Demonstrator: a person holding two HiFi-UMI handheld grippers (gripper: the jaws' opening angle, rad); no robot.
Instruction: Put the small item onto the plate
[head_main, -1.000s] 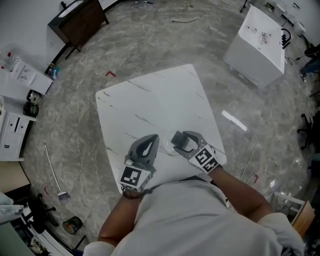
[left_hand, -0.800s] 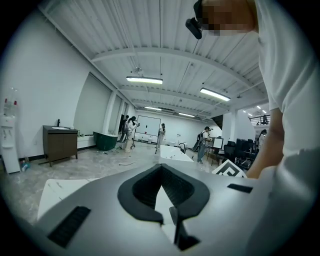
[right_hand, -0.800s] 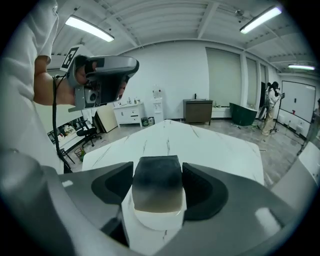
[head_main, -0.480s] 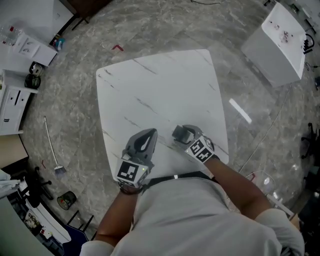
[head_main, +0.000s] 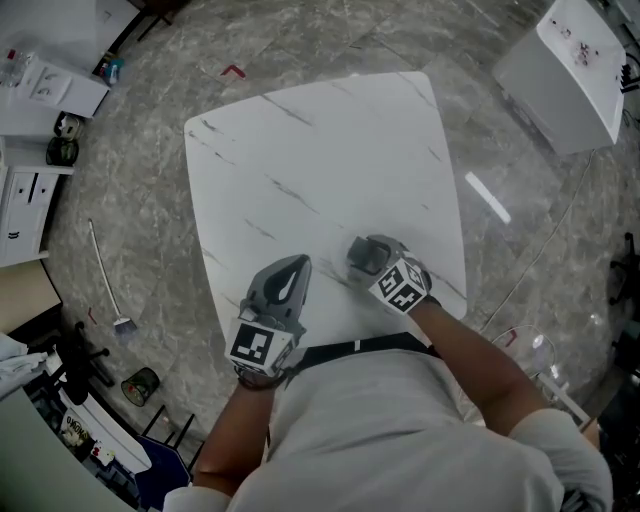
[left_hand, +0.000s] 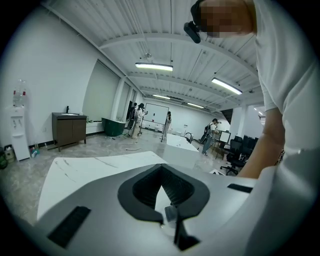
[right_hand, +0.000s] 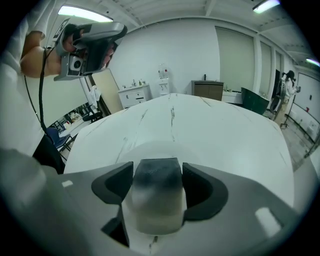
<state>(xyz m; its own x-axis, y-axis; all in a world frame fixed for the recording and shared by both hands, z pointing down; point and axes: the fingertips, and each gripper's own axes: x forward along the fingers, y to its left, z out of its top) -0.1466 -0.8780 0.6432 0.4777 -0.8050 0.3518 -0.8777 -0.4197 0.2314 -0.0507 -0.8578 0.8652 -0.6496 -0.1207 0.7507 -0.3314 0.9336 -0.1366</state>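
So the person is standing at the near edge of a white marble table (head_main: 320, 150) with a claw in each hand. The right gripper (head_main: 366, 256) is the busy one: its jaws are clamped on the small item (right_hand: 155, 200), a stubby little block that's dark grey on top and pale underneath, a bit blurry from that close. It sits near the table's near right corner. Right under and just past the item there's a pale round plate (right_hand: 134, 150), really hard to pick out because it's white on a white top. The item hangs over the plate's near side, but I honestly can't tell if it's touching the plate or just above it. The left gripper (head_main: 298, 266) is off to the left of it, near the table's near edge, lifted off the surface with its jaws pinched together at the tips. Around the table it's all grey stone floor, with a white cabinet (head_main: 570, 70) at the far right.
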